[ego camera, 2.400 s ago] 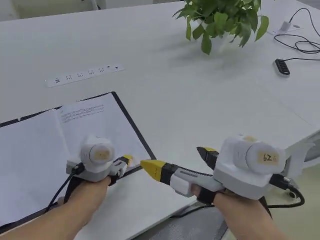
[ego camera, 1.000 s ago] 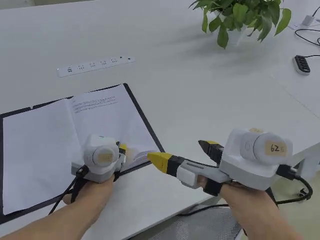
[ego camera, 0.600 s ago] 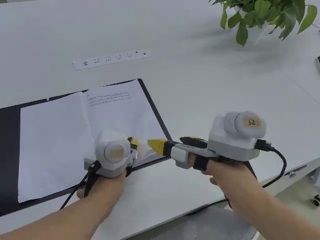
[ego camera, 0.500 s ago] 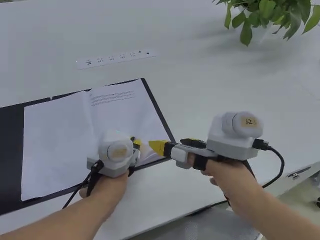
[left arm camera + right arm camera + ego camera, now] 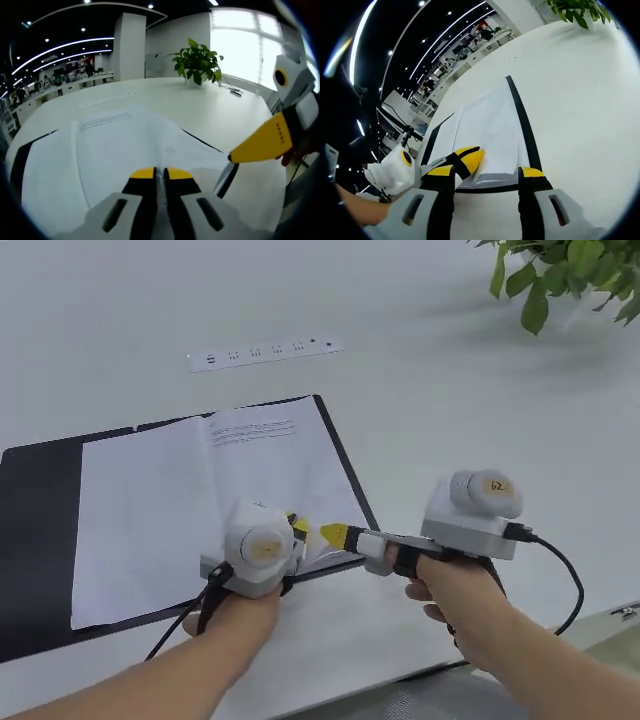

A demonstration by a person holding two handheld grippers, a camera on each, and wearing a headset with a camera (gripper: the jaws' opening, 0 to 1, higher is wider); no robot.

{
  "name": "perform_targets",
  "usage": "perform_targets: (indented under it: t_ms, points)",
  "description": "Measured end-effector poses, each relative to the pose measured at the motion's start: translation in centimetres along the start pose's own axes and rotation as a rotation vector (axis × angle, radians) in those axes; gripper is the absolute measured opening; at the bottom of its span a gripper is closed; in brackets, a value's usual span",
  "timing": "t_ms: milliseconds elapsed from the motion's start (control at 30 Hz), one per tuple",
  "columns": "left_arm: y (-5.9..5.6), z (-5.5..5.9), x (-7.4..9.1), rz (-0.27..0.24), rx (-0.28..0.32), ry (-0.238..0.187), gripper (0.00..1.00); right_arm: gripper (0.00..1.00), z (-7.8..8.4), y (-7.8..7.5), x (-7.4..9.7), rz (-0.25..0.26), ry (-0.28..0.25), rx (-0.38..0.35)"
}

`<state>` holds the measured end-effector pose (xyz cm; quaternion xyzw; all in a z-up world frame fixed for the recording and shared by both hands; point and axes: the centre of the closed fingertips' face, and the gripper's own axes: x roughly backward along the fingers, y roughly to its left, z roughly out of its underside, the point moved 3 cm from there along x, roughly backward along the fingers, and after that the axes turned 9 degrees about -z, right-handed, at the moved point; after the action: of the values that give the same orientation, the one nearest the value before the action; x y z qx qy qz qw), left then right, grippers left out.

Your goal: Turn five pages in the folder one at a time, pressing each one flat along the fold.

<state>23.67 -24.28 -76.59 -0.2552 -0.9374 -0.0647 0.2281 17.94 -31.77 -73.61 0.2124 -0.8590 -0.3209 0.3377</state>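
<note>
The black folder [image 5: 40, 490] lies open on the white table, its white pages [image 5: 150, 500] flat, with printed lines at the top of the right page. My left gripper [image 5: 297, 528] rests on the near corner of the right page [image 5: 120, 140], its yellow-tipped jaws [image 5: 161, 174] shut together with only a thin slit between them. My right gripper [image 5: 340, 537] comes in from the right, level with the table. Its jaws [image 5: 487, 172] stand open on either side of the folder's near right corner [image 5: 522, 125]. One yellow jaw of the right gripper [image 5: 260, 142] touches the page edge.
A white power strip [image 5: 265, 352] lies beyond the folder. A potted plant [image 5: 560, 275] stands at the far right. A black cable [image 5: 560, 570] trails from the right gripper. The table's front edge [image 5: 520, 650] runs close under my hands.
The right gripper has moved left to the folder's near right corner and turned level. The left gripper has stayed on the right page's near corner. The camera has shifted.
</note>
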Motion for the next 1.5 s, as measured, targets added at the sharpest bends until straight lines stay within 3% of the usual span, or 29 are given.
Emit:
perform_targets:
  t_ms: [233, 633, 833, 1100, 1267, 1500]
  points:
    - [-0.1, 0.0, 0.0, 0.001, 0.005, -0.001, 0.05, 0.34, 0.2, -0.9, -0.4, 0.028, 0.014, 0.000]
    - [-0.3, 0.1, 0.0, 0.001, 0.003, 0.000, 0.05, 0.00, 0.1, -2.7, 0.1, 0.094, -0.014, -0.030]
    - [-0.3, 0.0, 0.1, 0.001, 0.002, 0.001, 0.05, 0.00, 0.1, -2.7, 0.0, 0.106, -0.035, -0.041]
    - [-0.1, -0.2, 0.4, 0.016, 0.029, 0.025, 0.08, 0.00, -0.6, -1.8, 0.9, 0.080, -0.072, -0.045]
    - [0.7, -0.4, 1.8, 0.028, 0.024, 0.044, 0.13, 0.00, -1.4, -0.7, 1.4, 0.042, -0.112, -0.041]
    - [2.5, -2.3, 5.2, 0.043, 0.023, -0.001, 0.15, 0.00, -2.8, 3.0, 1.8, -0.048, -0.167, 0.020]
